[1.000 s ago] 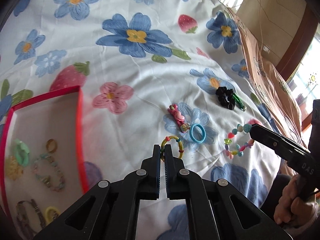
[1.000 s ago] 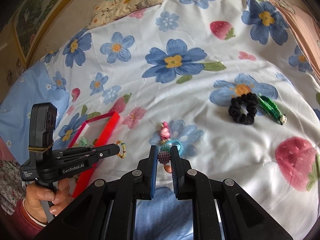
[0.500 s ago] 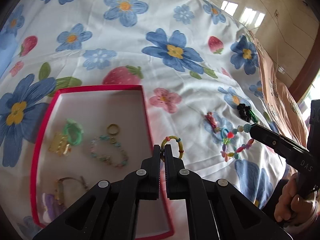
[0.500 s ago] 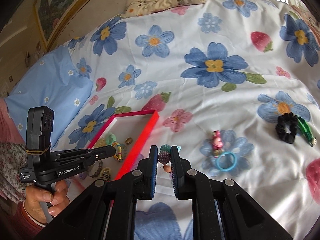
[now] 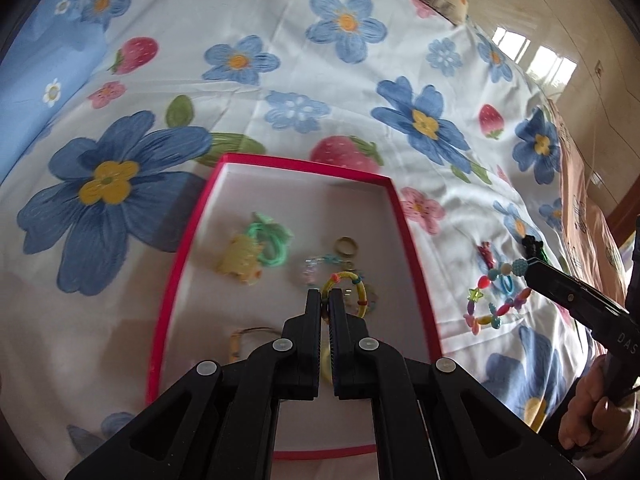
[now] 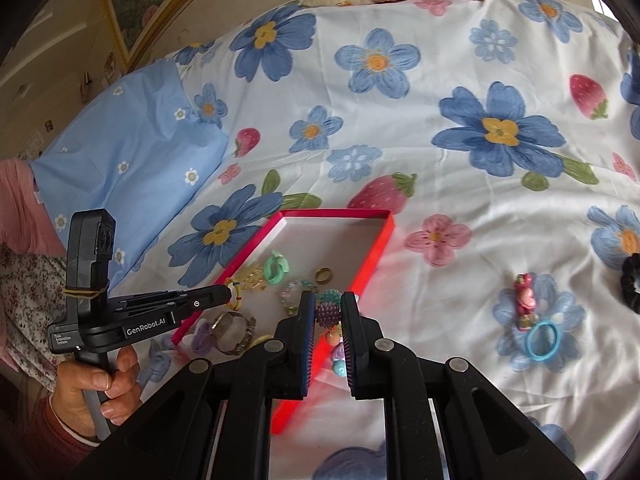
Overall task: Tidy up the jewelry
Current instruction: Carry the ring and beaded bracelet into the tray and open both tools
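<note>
My left gripper (image 5: 325, 294) is shut on a small yellow beaded ring (image 5: 352, 286) and holds it over the red-rimmed white box (image 5: 412, 248). The box holds a green hair tie (image 5: 268, 240), a yellow charm (image 5: 240, 260), a gold ring (image 5: 346, 246) and other pieces. My right gripper (image 6: 327, 312) is shut on a colourful bead bracelet (image 6: 329, 312), held above the box's right wall (image 6: 372, 260). In the left wrist view the bracelet (image 5: 494, 300) hangs from the right gripper, to the right of the box.
The box lies on a bed with a flower and strawberry quilt (image 6: 400, 120). On the quilt to the right lie a pink hair clip (image 6: 524, 304), a blue hair ring (image 6: 542, 340) and a black scrunchie (image 6: 632, 284). A blue pillow (image 6: 132, 136) is at the left.
Both grippers have moved left from the loose items to the box, each still carrying its piece. The left gripper's ring is now over the box floor.
</note>
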